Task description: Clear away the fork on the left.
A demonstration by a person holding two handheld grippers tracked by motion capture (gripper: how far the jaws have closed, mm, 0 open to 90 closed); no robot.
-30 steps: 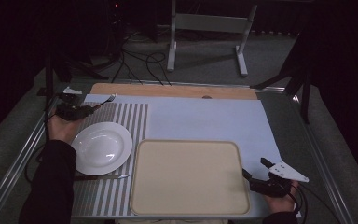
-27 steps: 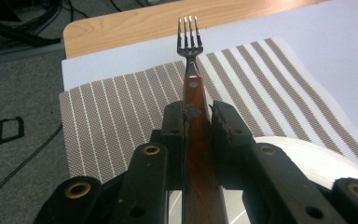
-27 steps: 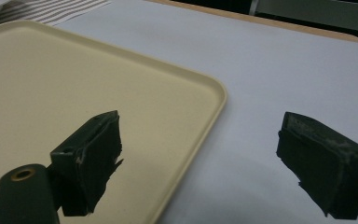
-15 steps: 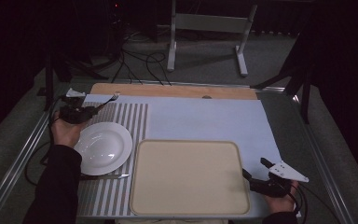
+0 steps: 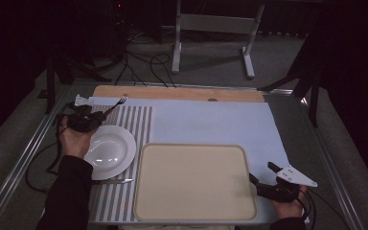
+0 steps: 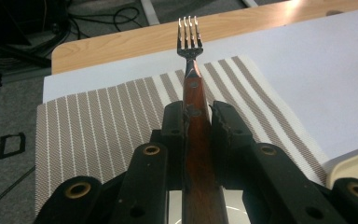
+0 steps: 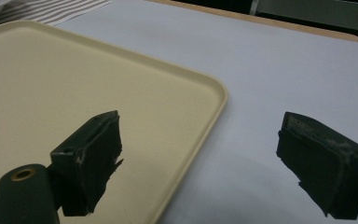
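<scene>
High view | left gripper raised, fingers clamped on fork | right gripper low, fingers apart

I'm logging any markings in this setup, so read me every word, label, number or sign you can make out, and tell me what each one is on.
"ID": pale letters on the grey floor left of the striped placemat, cut off by the picture's edge, so probably part of a longer marking.
No readable text on the fork clamped in the left gripper, the white plate, the beige tray or the right gripper.
</scene>
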